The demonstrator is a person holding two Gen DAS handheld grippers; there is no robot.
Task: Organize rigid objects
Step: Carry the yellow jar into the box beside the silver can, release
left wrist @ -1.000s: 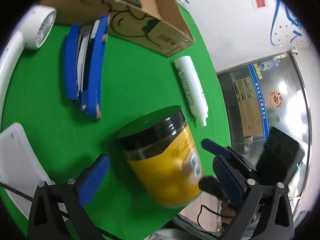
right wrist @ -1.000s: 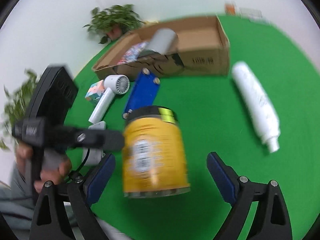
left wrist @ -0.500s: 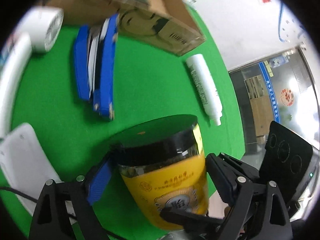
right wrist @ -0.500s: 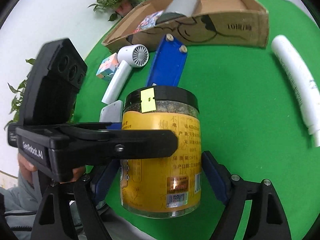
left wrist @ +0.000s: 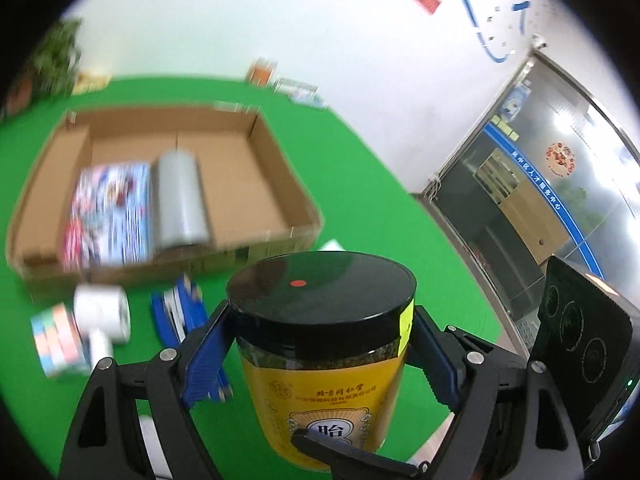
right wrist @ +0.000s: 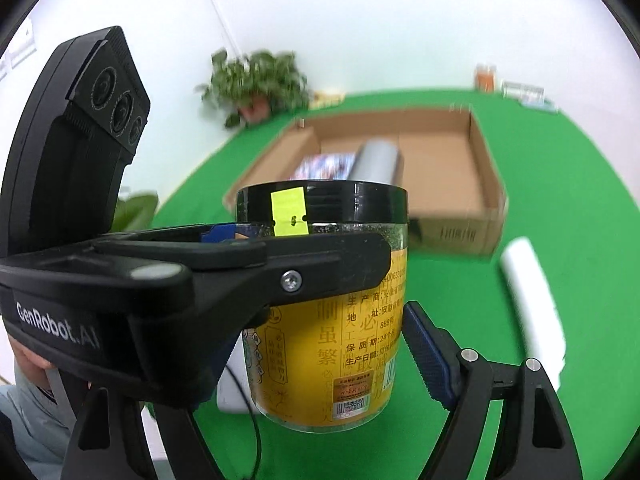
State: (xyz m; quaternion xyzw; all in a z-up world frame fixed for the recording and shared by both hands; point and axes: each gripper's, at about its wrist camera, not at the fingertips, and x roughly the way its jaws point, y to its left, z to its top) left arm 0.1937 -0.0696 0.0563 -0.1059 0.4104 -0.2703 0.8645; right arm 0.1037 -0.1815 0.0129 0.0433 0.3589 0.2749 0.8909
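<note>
A yellow jar (left wrist: pixel 324 368) with a black lid is held off the green table. My left gripper (left wrist: pixel 320 344) is shut on it just under the lid. My right gripper (right wrist: pixel 332 356) is shut on the same jar (right wrist: pixel 352 320), lower down its yellow body. The left gripper's arm (right wrist: pixel 200 276) crosses the right wrist view in front of the jar. A cardboard box (left wrist: pixel 280 184) lies beyond, holding a grey cylinder (left wrist: pixel 180 200) and a colourful packet (left wrist: pixel 108 216).
On the green table (left wrist: pixel 360 184) lie a blue stapler (left wrist: pixel 180 312), a white hair dryer (left wrist: pixel 102 316), a pastel cube (left wrist: pixel 56 336) and a white tube (right wrist: pixel 532 300). A potted plant (right wrist: pixel 256 84) stands at the far edge. Small boxes (left wrist: pixel 296 88) sit by the wall.
Both grippers have closed on the jar and lifted it. The views have tilted up from the table toward the box and the wall.
</note>
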